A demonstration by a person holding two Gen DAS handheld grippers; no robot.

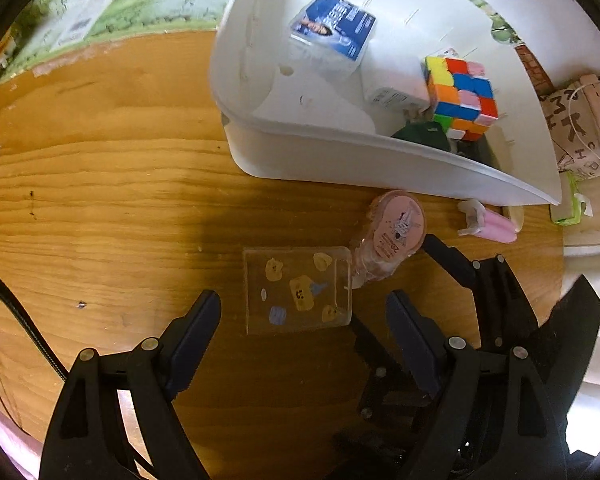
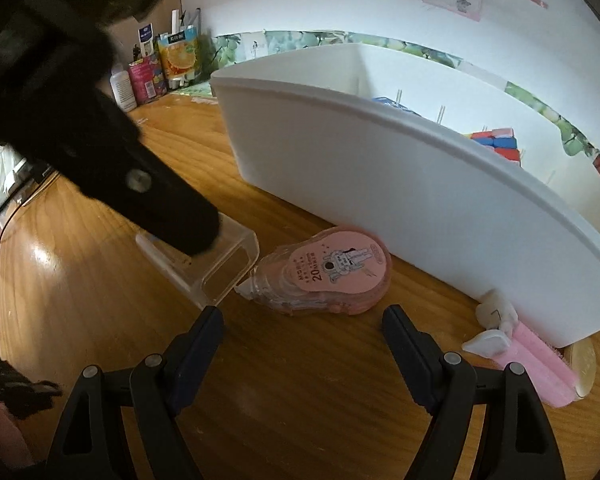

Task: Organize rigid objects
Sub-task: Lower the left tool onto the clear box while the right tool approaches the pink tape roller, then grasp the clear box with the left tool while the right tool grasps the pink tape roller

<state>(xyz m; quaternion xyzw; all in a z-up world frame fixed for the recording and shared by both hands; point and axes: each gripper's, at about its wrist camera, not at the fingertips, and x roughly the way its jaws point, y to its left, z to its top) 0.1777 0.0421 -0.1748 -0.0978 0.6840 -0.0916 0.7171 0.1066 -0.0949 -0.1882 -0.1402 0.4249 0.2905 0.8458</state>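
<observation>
Two claws hang wide open, gripping nothing. Between the left claw (image 1: pixel 302 322) tips lies a clear sticker-covered box (image 1: pixel 298 290) on the wooden surface (image 1: pixel 100 200); just ahead of the right claw (image 2: pixel 302 334) lies a pink correction-tape dispenser (image 2: pixel 324 270) (nose touching that box), the white bin (image 2: pixel 380 184) beyond.

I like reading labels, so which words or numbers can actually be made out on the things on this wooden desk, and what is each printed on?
"20": on the pink label of the pink correction tape dispenser; the smaller print beside it is too small to read.
Blue and white box in the white plastic bin: white lettering, too blurred to read.
Brown paper packet beside the bin: handwritten black marks, not legible.
Orange juice pouch: text too small.
</observation>
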